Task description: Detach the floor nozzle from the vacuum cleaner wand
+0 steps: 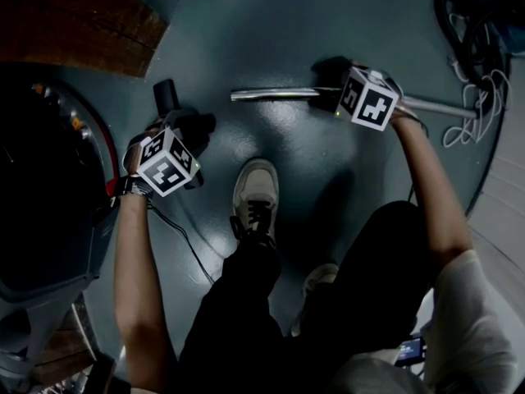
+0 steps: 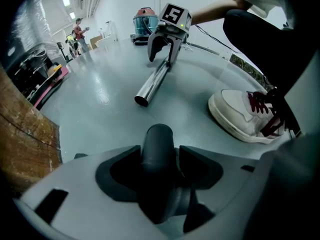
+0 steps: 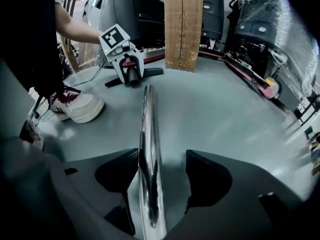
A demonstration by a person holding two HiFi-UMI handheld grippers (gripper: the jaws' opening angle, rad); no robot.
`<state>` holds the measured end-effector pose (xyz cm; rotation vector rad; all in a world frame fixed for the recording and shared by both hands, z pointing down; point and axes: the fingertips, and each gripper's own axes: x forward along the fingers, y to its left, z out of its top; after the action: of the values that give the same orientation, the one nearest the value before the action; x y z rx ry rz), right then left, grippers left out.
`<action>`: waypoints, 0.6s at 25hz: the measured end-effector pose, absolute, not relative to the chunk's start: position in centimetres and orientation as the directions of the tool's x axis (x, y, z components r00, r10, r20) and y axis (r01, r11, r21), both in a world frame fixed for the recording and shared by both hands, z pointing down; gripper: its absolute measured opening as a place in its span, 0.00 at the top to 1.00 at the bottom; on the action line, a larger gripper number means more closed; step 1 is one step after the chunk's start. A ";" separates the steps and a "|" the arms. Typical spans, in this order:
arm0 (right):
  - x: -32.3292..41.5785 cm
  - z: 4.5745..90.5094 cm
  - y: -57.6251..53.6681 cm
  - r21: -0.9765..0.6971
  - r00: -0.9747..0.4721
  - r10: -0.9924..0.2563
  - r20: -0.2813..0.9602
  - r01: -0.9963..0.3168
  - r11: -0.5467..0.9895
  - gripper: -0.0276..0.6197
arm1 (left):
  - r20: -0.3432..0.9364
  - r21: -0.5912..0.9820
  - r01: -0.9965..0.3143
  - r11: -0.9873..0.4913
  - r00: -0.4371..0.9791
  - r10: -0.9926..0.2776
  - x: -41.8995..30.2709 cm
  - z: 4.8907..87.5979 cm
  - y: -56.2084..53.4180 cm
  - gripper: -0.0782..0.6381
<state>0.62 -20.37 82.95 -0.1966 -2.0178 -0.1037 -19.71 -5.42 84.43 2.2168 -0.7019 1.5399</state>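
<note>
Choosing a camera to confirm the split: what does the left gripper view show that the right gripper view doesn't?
Left gripper view only: the wand's hollow end, a look down the left gripper's open jaws at the nozzle neck between them, and a vacuum far off. Right gripper view only: the right gripper's open jaws round the wand, and a wooden post. Both: wand and nozzle neck apart, and a shoe.
</note>
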 end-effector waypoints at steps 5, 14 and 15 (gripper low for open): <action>-0.4 80.6 -20.4 -0.030 -0.523 0.100 0.847 0.140 0.990 0.50 | 0.900 0.088 -0.651 -0.754 0.377 -0.221 -19.6 82.9 -6.1 0.55; -1.1 75.9 -24.3 0.147 -0.631 -0.148 0.762 -0.054 0.988 0.60 | 0.774 0.066 -0.819 -0.571 0.403 -0.489 -20.8 77.6 -11.7 0.61; -1.5 75.4 -24.6 0.181 -0.636 -0.184 0.749 -0.072 0.981 0.68 | 0.766 0.036 -0.842 -0.539 0.369 -0.526 -21.2 77.4 -12.5 0.63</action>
<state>-1.49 -24.58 75.40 0.1780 -2.2600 -0.1677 -21.20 -12.49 77.39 2.2114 -1.1860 1.0060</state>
